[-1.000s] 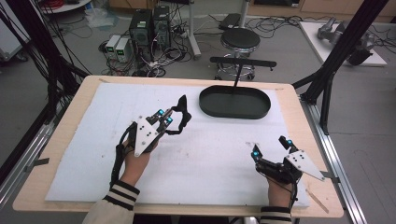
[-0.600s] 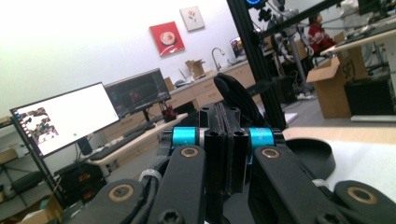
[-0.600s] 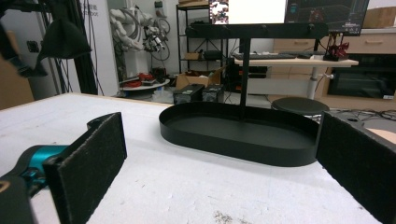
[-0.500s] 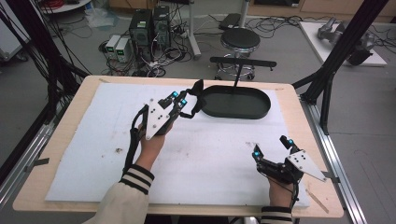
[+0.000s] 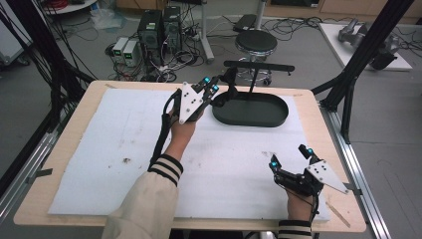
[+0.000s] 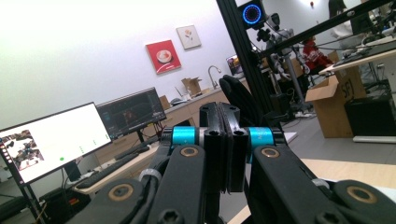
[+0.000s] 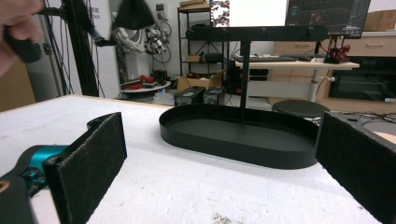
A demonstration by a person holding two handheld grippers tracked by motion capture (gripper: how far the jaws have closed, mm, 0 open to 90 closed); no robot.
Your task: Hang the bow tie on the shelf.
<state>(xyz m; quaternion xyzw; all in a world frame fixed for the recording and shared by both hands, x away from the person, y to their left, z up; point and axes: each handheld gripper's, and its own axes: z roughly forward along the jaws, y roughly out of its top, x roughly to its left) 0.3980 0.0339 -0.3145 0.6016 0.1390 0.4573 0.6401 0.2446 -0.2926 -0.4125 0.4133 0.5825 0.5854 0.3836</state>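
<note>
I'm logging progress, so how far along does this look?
Done: the left tool is shut on a small black item, held up by the tray's left end. In hand: carrying it, destination unclear. Left: the black tray is empty, the rack bar bare, and the right tool sits open.

Cream sleeve with dark-striped cuffs; black left gripper and right gripper carry teal accents, brass-coloured screws, grey three-cornered plates, black cables

Left gripper jaws closed, right gripper agape
</note>
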